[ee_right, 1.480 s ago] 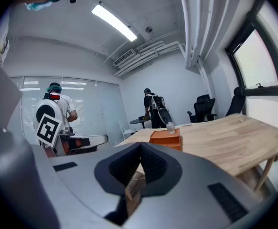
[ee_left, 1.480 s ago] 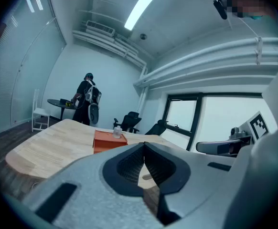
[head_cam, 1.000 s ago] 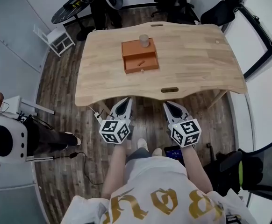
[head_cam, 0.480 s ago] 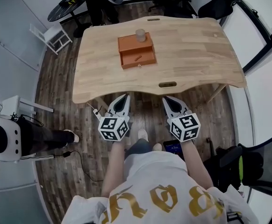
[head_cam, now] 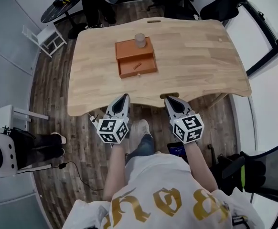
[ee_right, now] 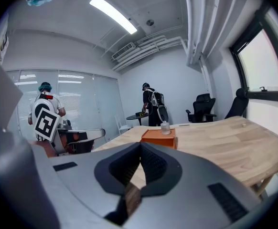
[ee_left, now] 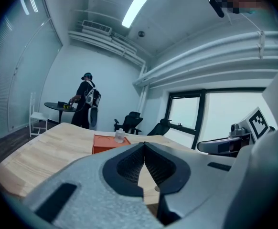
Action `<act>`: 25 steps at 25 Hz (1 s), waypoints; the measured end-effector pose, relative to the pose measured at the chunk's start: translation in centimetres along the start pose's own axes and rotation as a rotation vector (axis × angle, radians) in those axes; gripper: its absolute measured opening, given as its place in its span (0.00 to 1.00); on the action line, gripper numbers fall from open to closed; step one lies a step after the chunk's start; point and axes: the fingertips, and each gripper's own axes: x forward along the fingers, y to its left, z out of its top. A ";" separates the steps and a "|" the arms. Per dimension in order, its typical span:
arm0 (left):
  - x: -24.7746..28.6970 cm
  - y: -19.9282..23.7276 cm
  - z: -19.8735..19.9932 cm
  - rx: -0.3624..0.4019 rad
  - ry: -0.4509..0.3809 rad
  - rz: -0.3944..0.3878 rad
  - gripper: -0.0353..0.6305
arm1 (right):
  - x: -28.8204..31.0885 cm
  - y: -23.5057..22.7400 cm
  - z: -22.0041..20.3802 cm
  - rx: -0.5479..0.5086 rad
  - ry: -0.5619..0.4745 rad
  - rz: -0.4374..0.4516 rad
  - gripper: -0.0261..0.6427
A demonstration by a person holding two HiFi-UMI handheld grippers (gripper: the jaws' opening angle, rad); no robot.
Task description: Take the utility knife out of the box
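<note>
An orange box point(head_cam: 134, 48) stands on the wooden table point(head_cam: 201, 56), its front drawer point(head_cam: 138, 69) pulled open. In the drawer lies the small orange utility knife point(head_cam: 137, 66). A pale little bottle point(head_cam: 140, 40) sits on the box's top. My left gripper point(head_cam: 124, 96) and right gripper point(head_cam: 169, 99) hover side by side at the table's near edge, well short of the box, both shut and empty. The left gripper view shows its jaws point(ee_left: 144, 145) closed with the box point(ee_left: 109, 144) beyond. In the right gripper view point(ee_right: 140, 145) the box point(ee_right: 159, 138) is far ahead; the knife is hidden there.
A person point(ee_right: 151, 105) stands at a round black table point(head_cam: 58, 6) beyond the far side. A white chair point(head_cam: 42, 38) is at the far left, black office chairs point(head_cam: 220, 8) at the far right. A slot point(head_cam: 173, 95) is cut in the table's near edge.
The table and box have come nearer and shifted left in the head view. Both grippers now reach the table's near edge. Their jaws stayed shut.
</note>
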 end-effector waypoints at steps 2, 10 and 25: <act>2.1 1.4 0.3 -0.006 0.008 -0.006 0.07 | 2.2 -1.1 0.8 -0.003 0.004 -0.008 0.06; 11.5 6.4 2.6 -0.014 0.052 -0.052 0.07 | 10.8 -6.0 4.2 0.020 0.018 -0.046 0.06; 21.4 13.8 5.1 -0.019 0.085 -0.114 0.07 | 22.9 -9.2 7.0 0.055 0.029 -0.051 0.06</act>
